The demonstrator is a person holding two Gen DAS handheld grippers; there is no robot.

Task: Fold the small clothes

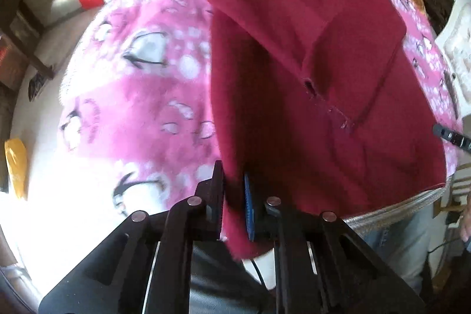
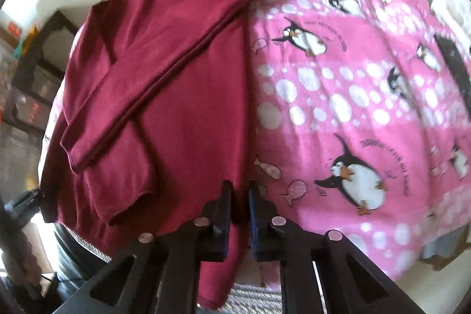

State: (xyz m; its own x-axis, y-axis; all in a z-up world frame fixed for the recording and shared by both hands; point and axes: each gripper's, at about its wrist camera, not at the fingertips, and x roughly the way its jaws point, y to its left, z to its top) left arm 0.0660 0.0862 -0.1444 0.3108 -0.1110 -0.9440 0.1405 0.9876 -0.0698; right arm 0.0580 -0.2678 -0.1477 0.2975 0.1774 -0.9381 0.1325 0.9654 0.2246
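Penguin blanket (image 2: 338,96) blurred, both hand-held grippers (image 1: 234,193) (image 2: 240,202) clamped on maroon garment (image 2: 164,84), hem hidden between fingers

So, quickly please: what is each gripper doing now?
Left gripper: shut on the maroon garment.
Right gripper: shut on the same garment's edge.

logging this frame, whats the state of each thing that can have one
shirt: lying on the blanket, sleeve folded across the body, near hem pinched at two spots
sleeve: laid diagonally over the body
left gripper: shut on the shirt's hem
right gripper: shut on the shirt's hem
blanket: spread flat under the shirt
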